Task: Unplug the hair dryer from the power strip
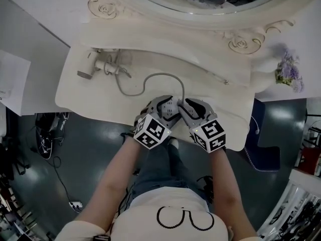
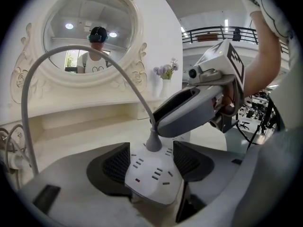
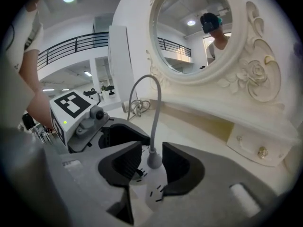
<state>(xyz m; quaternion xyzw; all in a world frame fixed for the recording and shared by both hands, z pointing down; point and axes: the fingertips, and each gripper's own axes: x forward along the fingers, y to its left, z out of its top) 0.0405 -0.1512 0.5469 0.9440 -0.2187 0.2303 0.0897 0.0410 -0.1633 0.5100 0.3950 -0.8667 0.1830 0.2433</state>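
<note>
Roughly, big to small:

Dressing table [image 1: 100, 102]: cream, carved edges, smooth matte top.

Hair dryer [image 1: 95, 64]: pale hard plastic, lying near the back left corner, well apart from both grippers.

Cord [image 1: 150, 78]: round grey rubber, curving from the dryer to the front edge.

Power strip [image 2: 152, 178]: flat white plastic block at mid front edge, slotted face up. The left gripper [image 2: 151, 161] has its dark ribbed pads clamped across the strip's width.

Plug [image 3: 154, 159]: small grey tapered boss, standing upright out of the strip, long axis square to its face. The right gripper [image 3: 150, 162] straddles it, jaws apart, pads not pressing.

Judgement: the right hand is nearer; it should close on the plug and draw straight along that axis while the left pins the strip
</note>
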